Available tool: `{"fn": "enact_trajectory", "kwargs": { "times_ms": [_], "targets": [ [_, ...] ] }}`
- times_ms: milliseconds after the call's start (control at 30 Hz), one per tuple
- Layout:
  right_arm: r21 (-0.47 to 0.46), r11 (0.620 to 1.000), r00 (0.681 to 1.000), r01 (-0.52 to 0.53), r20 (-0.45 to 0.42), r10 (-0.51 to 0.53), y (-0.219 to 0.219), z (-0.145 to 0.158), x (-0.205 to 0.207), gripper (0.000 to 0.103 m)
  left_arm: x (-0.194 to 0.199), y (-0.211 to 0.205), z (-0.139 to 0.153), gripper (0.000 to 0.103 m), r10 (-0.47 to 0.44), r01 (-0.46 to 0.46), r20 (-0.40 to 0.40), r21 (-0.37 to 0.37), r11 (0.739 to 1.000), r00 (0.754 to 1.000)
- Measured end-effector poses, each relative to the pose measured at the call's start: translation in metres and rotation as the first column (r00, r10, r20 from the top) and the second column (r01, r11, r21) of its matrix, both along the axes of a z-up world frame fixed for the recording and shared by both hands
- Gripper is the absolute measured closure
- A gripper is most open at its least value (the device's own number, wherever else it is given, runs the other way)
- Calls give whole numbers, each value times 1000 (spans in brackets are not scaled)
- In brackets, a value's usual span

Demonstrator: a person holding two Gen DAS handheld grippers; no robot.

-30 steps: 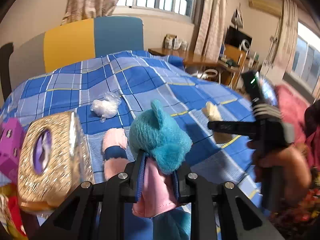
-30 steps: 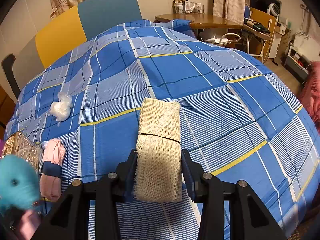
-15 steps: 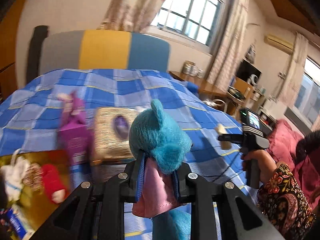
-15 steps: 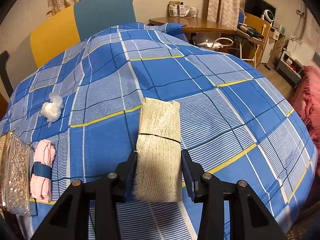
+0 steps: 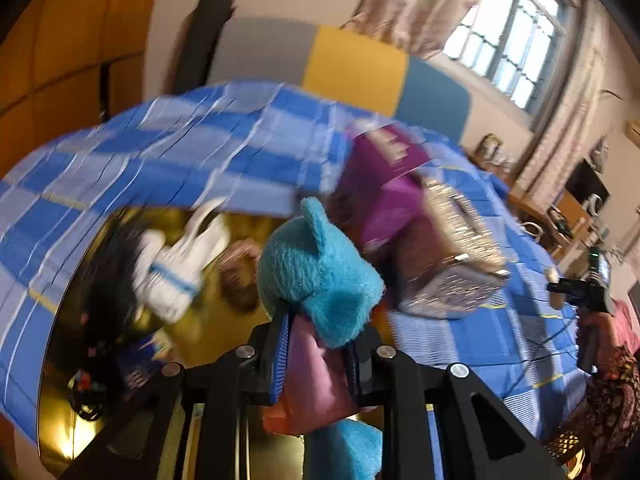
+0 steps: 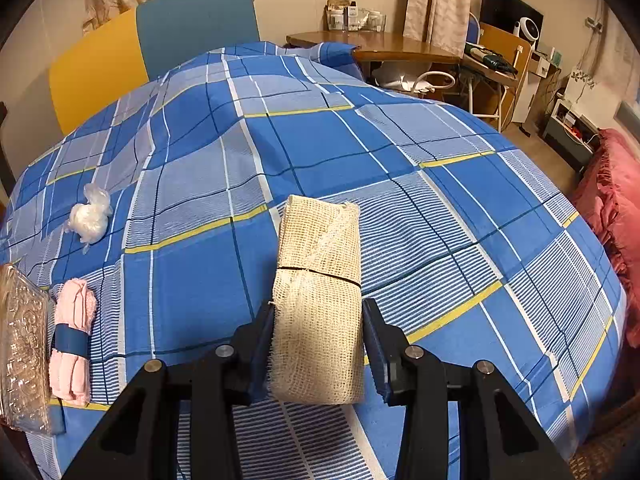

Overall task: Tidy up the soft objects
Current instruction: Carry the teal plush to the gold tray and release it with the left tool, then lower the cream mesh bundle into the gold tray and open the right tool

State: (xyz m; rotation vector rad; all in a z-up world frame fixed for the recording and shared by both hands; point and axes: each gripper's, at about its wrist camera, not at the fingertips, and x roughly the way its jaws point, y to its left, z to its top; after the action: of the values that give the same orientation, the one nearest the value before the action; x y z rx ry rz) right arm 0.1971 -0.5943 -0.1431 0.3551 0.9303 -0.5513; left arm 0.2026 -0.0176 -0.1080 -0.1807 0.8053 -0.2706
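Note:
My left gripper (image 5: 316, 354) is shut on a turquoise plush toy (image 5: 320, 276) with a pink part, held above a gold tray (image 5: 80, 408) that holds several soft items, among them a white sock with a blue stripe (image 5: 176, 276). The left wrist view is blurred. My right gripper (image 6: 318, 344) is shut on a beige mesh cloth roll (image 6: 318, 300), held above the blue plaid bedspread (image 6: 360, 152). A pink rolled cloth with a blue band (image 6: 72, 340) and a white plastic-wrapped bundle (image 6: 90, 216) lie on the bed at left.
A gold glittery box (image 6: 20, 356) lies at the bed's left edge, also in the left wrist view (image 5: 460, 248) beside a purple box (image 5: 388, 184). A headboard (image 6: 160, 52) stands behind the bed. A wooden desk (image 6: 384, 46) and red fabric (image 6: 612, 208) are to the right.
My left gripper has swung left with the plush toy, from over the bed to above the gold tray. My right gripper has stayed nearly still with the mesh roll.

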Motion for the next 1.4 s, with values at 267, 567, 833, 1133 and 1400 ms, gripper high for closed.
{"fn": "enact_trajectory", "kwargs": {
  "times_ms": [267, 567, 833, 1133, 1400],
  "targets": [
    [-10, 1000, 1000, 7, -13, -7, 0, -2, 0, 60, 13, 22, -38, 79, 67, -63, -74, 44, 997, 995],
    [-28, 1000, 1000, -2, -25, 1, 2, -2, 2, 60, 26, 33, -39, 70, 103, -99, -91, 53, 994, 990],
    [-37, 999, 1000, 0, -14, -1, 3, 0, 0, 60, 5, 29, -27, 59, 87, -84, -54, 66, 994, 995],
    [-64, 998, 999, 0, 50, 3, 8, 14, -5, 60, -3, 24, -24, 59, 81, -78, -30, 92, 993, 996],
    [-98, 994, 968, -40, 243, 63, 47, 46, -30, 60, -20, 19, -9, 59, 39, -44, 45, 113, 993, 998]
  ]
}}
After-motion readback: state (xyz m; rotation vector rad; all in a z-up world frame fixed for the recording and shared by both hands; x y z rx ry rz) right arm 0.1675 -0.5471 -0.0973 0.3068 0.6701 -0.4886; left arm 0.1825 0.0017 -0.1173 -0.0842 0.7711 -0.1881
